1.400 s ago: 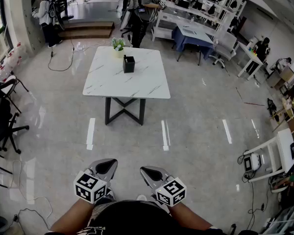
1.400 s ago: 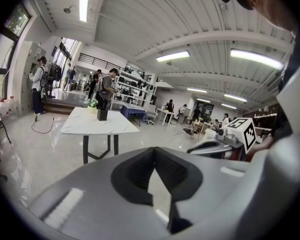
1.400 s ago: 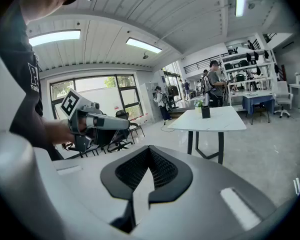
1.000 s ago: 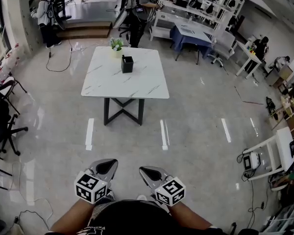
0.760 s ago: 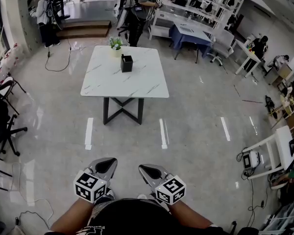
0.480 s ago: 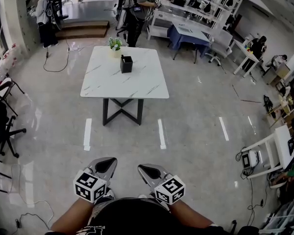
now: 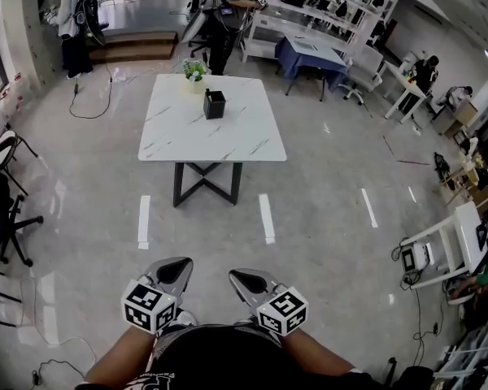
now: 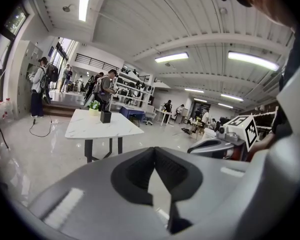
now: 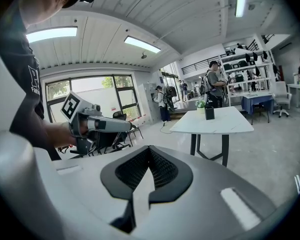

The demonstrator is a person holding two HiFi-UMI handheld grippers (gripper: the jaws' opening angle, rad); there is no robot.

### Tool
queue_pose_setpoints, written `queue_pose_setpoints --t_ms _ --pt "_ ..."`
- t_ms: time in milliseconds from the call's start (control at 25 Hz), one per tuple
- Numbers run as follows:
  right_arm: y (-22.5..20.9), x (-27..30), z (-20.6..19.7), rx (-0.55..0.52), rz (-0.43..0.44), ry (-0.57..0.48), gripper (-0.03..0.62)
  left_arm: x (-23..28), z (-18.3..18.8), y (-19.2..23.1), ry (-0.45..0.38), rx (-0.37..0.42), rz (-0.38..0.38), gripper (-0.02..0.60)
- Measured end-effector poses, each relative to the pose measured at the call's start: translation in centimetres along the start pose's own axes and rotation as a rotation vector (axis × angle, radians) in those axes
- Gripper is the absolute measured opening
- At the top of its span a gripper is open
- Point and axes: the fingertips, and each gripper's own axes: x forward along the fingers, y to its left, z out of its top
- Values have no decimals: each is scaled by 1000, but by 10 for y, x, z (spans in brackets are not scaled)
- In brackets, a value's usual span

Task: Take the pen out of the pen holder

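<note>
Left gripper [image 7: 177, 265] and right gripper [image 7: 239, 278] sit side by side, each with its jaws pressed together and nothing between them. Both are well apart from the white marble table [image 7: 228, 140], on its near side. The black pen holder [image 7: 215, 104] stands toward the table's far edge, near a small potted plant [image 7: 195, 71]. The holder's contents are too small to make out.

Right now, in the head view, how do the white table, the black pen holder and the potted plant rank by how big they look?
1. The white table, by far the largest.
2. The potted plant and the black pen holder look nearly alike, too close to rank.
</note>
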Motion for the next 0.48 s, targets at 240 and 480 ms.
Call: queue_pose_setpoints --t_ms 240,480 --pt "21 27 4 8 -12 -5 0 -19 -3 26 16 9 -15 57" --pt "35 46 0 17 -22 5 0 -31 -12 47 33 5 -26 57"
